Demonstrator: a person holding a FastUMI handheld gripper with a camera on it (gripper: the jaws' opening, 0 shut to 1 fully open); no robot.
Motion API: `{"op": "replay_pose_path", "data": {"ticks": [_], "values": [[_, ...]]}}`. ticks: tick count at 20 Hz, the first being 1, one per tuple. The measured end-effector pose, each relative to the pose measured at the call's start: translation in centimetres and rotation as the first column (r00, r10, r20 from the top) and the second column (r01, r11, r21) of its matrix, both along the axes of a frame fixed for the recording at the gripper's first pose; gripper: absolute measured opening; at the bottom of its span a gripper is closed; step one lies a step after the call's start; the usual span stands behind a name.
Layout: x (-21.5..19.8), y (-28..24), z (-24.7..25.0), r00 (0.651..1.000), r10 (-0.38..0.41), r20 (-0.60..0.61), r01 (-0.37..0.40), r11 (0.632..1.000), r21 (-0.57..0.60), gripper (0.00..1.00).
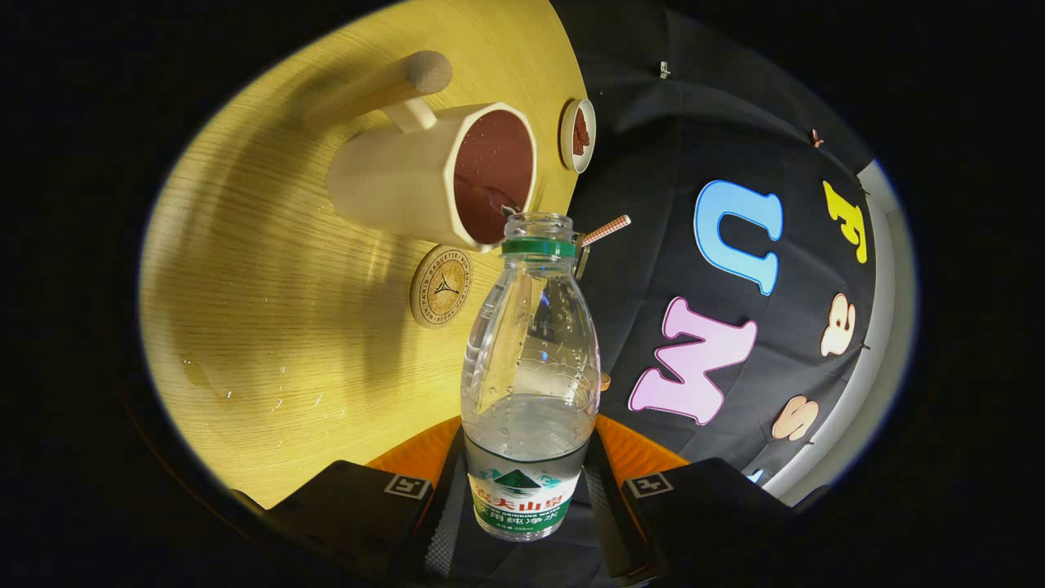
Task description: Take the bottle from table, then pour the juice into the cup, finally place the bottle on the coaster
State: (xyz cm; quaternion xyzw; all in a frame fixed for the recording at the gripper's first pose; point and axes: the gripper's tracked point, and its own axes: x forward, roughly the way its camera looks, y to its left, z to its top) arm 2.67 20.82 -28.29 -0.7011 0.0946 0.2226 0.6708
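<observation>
One clear plastic bottle [529, 384], one cream cup [433, 175], one round cork coaster [442, 287], one small white dish [578, 135], one striped straw [606, 230], one gripper [526, 506] clamping the bottle.

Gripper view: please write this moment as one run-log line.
phase: pouring | gripper: shut on bottle | bottle: uncapped, tilted, mouth at cup rim | coaster: bare, beside cup | table: some droplets

Gripper [526, 498]: two blocky finger housings, each carrying a small square fiducial tag on top. Orange body panel behind them. Inner finger faces look ribbed.
</observation>
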Motion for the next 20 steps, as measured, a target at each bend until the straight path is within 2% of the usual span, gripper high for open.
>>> {"op": "replay_pose_path", "data": {"ticks": [20], "values": [[-0.1,-0.8,1.8,0.997,0.061,0.051,-0.057,0.996,-0.072,0.71]]}}
